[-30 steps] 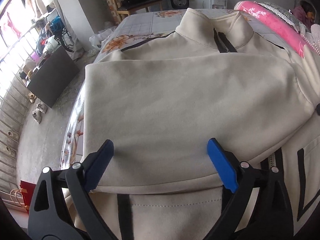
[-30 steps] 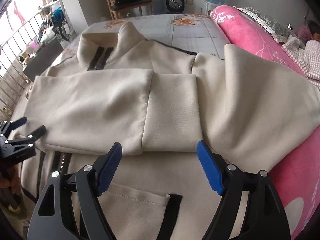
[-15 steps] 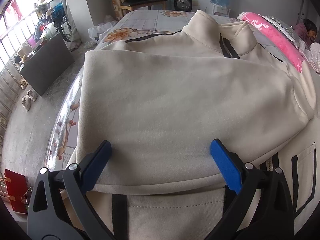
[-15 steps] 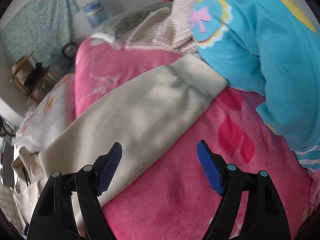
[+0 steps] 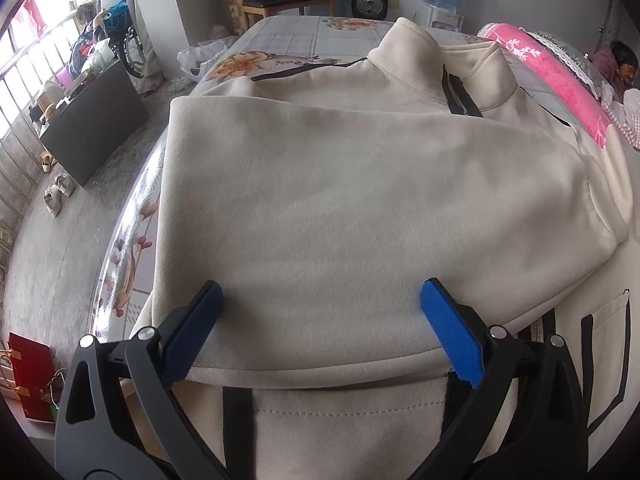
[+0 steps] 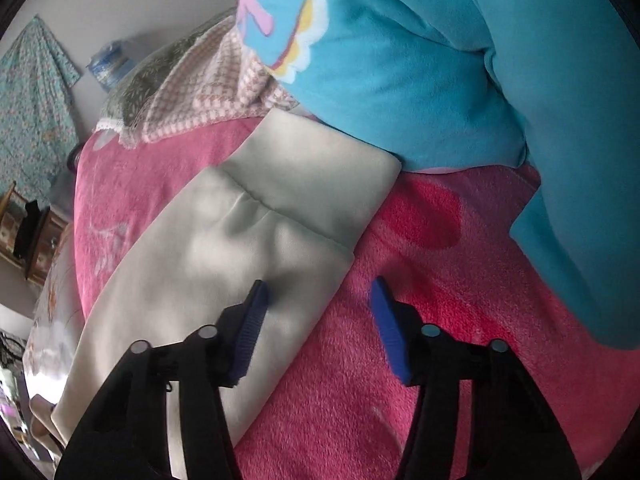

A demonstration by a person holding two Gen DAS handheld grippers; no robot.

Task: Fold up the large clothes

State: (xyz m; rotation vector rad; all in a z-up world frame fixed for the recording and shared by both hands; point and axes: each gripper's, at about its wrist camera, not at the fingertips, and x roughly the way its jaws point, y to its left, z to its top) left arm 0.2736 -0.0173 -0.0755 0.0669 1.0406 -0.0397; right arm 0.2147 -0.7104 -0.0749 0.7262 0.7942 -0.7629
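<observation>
A cream zip jacket [image 5: 340,200] with black trim lies face up on the bed, one sleeve folded across its chest. My left gripper [image 5: 320,304] is open and empty, hovering low over that folded sleeve near its lower edge. The jacket's other sleeve [image 6: 224,264] stretches out over a pink blanket [image 6: 420,320], its cuff [image 6: 316,184] touching a blue garment. My right gripper [image 6: 318,296] is open and empty, straddling the sleeve's right edge just short of the cuff.
A blue fleece garment [image 6: 420,60] and a checked cloth [image 6: 208,84] lie beyond the cuff. The bed's left edge [image 5: 128,220] drops to the floor, with a dark cabinet [image 5: 92,128] and shoes there. A pink pillow [image 5: 548,68] lies at the far right.
My right gripper swung right from over the jacket body to the outstretched sleeve and closed in on its cuff. My left gripper stayed over the folded sleeve, shifting only slightly.
</observation>
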